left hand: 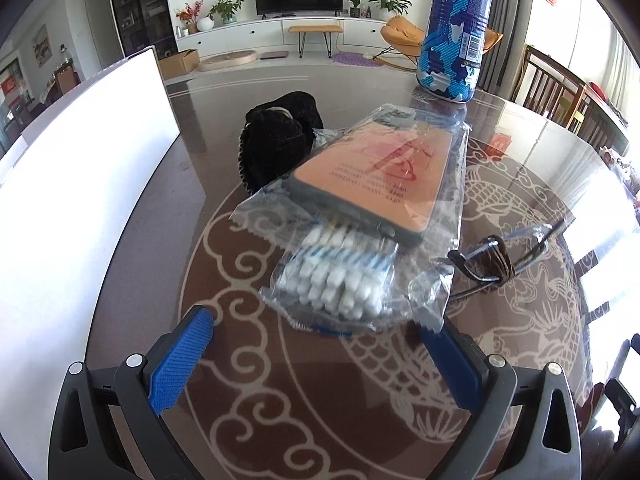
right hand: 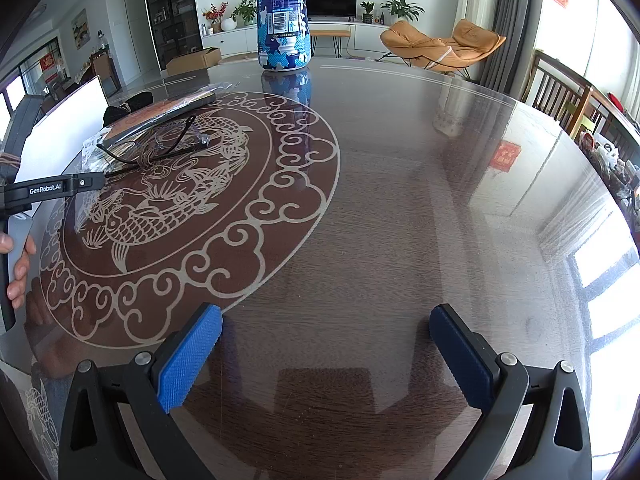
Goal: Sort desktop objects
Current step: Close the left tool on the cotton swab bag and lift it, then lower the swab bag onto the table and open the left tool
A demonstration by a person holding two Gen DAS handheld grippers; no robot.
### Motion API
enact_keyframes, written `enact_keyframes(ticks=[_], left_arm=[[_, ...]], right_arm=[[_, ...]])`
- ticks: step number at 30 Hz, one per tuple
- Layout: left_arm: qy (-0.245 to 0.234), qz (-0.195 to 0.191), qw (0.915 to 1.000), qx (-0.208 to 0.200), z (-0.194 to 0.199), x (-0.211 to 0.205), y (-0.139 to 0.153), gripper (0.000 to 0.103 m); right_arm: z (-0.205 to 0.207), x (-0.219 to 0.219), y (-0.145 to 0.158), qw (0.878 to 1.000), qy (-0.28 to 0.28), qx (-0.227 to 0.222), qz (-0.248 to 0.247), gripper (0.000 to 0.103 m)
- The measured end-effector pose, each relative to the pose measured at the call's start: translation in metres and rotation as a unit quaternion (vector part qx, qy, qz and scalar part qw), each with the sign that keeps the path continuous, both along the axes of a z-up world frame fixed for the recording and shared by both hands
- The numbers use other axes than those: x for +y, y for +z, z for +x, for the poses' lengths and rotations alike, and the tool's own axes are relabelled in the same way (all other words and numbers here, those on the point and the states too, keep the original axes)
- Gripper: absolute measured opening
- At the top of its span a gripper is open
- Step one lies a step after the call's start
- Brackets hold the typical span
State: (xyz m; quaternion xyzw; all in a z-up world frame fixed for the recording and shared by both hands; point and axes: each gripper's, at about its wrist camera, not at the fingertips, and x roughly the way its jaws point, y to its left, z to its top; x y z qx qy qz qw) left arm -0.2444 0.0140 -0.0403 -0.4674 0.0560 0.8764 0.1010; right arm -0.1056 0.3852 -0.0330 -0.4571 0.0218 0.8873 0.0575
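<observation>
Both the left gripper and right gripper hang released above the worktop. Sorting looks barely begun: bagged cotton swabs, packaged phone case, glasses, black pouch and bottle sit clustered near its middle, beside a white box at the left edge.

**Hidden, cropped and illegible parts**

Top of the blue patterned bottle cut off by the upper frame edge in both views; label print beside its barcode too small to read. Far end of the cotton swab pack covered by the bagged phone case lying across it. Right part of the black pouch hidden behind the same case; printed lines on the case too small and distorted to make out. Left edge of the white board cropped. Glasses small, one temple end lost under the plastic wrap. Left gripper body and the holding hand cropped at the frame's left edge, fingertips out of view there.
</observation>
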Motion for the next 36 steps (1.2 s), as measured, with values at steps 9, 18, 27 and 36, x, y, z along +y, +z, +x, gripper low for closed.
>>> enact_keyframes(ticks=[9,18,27,36], left_arm=[[0.007,0.002,0.9999,0.008,-0.027,0.014,0.003,0.092],[0.015,0.006,0.9997,0.016,0.008,0.018,0.011,0.041],[-0.004,-0.002,0.9999,0.012,0.114,-0.001,0.013,0.041],[0.047,0.007,0.9983,0.035,0.158,-0.028,0.007,0.042]], right_arm=[[0.000,0.000,0.000,1.000,0.000,0.000,0.000,0.103],[0.000,-0.001,0.000,1.000,0.000,0.000,0.000,0.103],[0.001,-0.001,0.000,1.000,0.000,0.000,0.000,0.103],[0.001,0.000,0.000,1.000,0.000,0.000,0.000,0.103]])
